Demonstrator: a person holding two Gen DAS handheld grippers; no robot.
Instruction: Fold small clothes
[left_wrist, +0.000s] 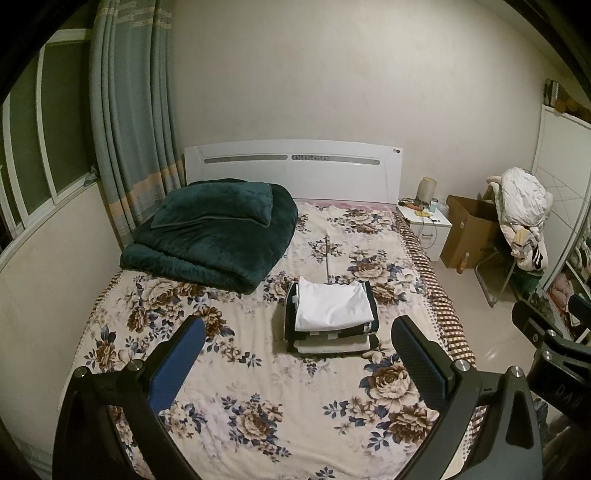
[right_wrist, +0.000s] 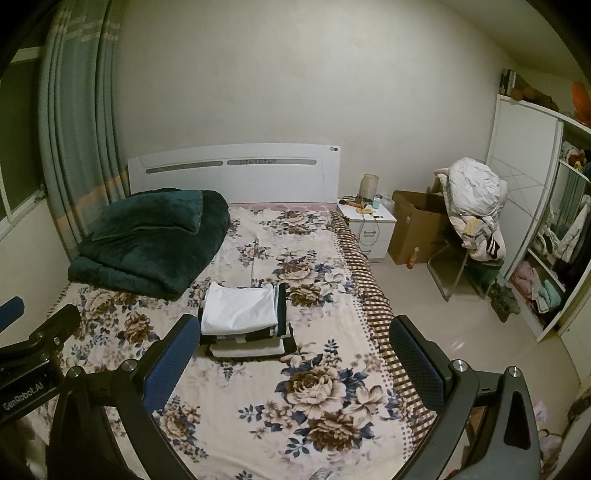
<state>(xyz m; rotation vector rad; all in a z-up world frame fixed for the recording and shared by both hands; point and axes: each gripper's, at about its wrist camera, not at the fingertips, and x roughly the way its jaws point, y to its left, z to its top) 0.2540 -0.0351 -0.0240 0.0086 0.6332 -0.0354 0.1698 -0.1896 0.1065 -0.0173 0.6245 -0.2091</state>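
Both tongs released, jaws spread wide, nothing between the pads. Left gripper (left_wrist: 297, 354) up over the near end of the bed (left_wrist: 229, 373), right gripper (right_wrist: 295, 354) level with it and just to its right, partly out past the bed's right edge above the pale floor (right_wrist: 461, 321).

Straight ahead of the left gripper, and ahead-left of the right one: a tidy stack of folded clothes (left_wrist: 330, 314), white piece on top, dark and striped layers under it, a pale one at the bottom. Edges squared, lying flat on the floral cover, well clear of both sets of fingers.

Beyond the stack and off to the left, a folded green blanket (left_wrist: 210, 240) with a pillow on it, up near the headboard (left_wrist: 291, 166).

Progress, judging by the layout: folding looks finished for everything on the bed. No loose small garment anywhere on the cover ahead of the tongs. Far right, a heap of clothes on a chair (right_wrist: 471, 206) beside a cardboard box (right_wrist: 417, 225); hard to say at this range whether any of it belongs to the job. If so, next step a fetch from there; if not, nothing left but to stop.
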